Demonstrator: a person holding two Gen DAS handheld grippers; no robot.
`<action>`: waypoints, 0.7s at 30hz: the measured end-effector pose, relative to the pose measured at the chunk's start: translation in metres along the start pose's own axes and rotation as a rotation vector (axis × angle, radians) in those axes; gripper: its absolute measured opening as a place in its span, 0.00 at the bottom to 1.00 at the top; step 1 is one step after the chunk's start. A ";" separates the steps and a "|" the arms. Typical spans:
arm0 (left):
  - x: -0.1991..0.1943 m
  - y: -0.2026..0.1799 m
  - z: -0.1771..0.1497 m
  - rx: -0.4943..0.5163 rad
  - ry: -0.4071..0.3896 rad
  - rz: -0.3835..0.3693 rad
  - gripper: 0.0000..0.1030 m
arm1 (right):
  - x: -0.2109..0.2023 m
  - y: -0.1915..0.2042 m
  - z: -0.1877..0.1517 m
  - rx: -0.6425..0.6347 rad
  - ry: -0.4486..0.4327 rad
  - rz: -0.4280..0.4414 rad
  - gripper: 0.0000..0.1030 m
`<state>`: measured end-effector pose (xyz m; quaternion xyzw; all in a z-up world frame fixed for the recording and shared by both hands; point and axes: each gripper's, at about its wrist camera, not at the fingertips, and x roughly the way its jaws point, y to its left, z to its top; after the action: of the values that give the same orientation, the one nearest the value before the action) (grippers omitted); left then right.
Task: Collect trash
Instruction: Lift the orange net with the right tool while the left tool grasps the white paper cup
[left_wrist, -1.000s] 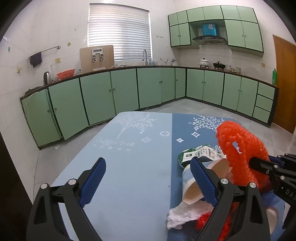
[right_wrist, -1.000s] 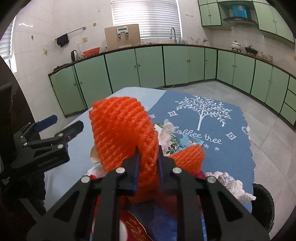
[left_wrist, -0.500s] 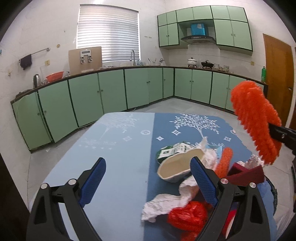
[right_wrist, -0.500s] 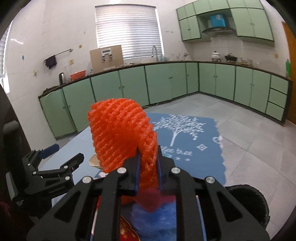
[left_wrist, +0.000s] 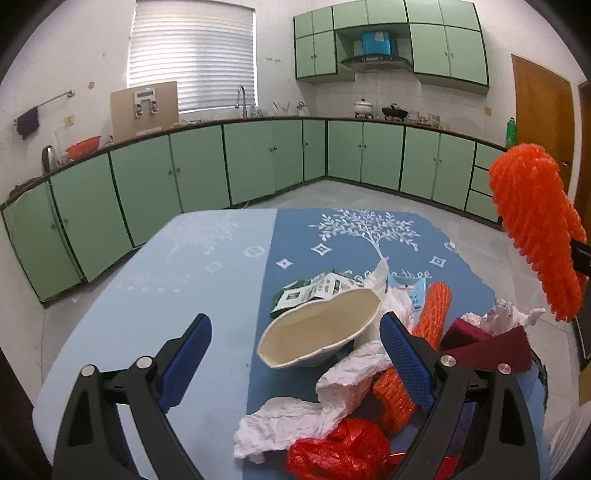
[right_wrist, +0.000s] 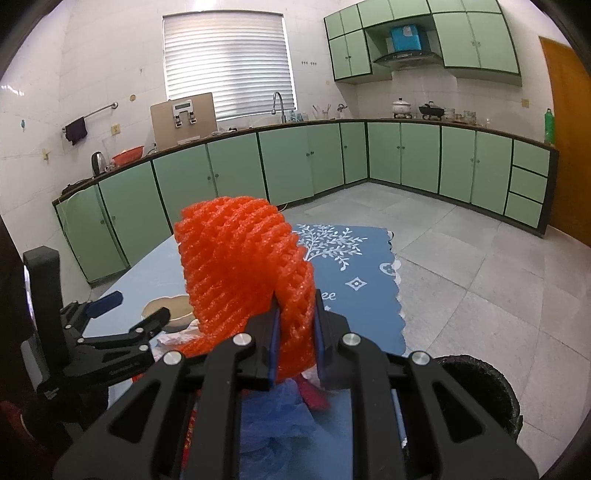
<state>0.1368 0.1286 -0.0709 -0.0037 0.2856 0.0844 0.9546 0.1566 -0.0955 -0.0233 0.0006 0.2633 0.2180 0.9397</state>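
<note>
Up above the table (left_wrist: 207, 258), my right gripper (right_wrist: 295, 343) pinches the orange foam net (right_wrist: 240, 266); my left gripper (left_wrist: 295, 354) is spread wide and holds nothing. Lots is left: paper bowl (left_wrist: 321, 332), tissues (left_wrist: 332, 387), another net (left_wrist: 432, 314); that dark round thing (right_wrist: 480, 391) may be the bin.

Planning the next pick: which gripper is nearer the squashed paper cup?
Left. The left gripper hangs open right over the paper cup; the right gripper holds the orange foam net beyond it.

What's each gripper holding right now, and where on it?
The right gripper pinches the orange foam net at its lower end. The left gripper is open, holding nothing.
</note>
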 end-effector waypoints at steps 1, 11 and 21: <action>0.004 -0.001 0.000 0.007 0.004 0.003 0.88 | 0.001 0.001 0.001 0.001 0.002 0.001 0.14; 0.032 0.001 -0.005 0.012 0.062 -0.066 0.69 | 0.014 -0.001 0.001 0.010 0.027 0.002 0.15; 0.030 0.007 -0.008 -0.006 0.069 -0.114 0.27 | 0.018 0.003 0.003 0.012 0.039 0.009 0.18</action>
<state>0.1559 0.1396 -0.0931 -0.0258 0.3176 0.0304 0.9474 0.1711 -0.0853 -0.0290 0.0033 0.2830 0.2205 0.9334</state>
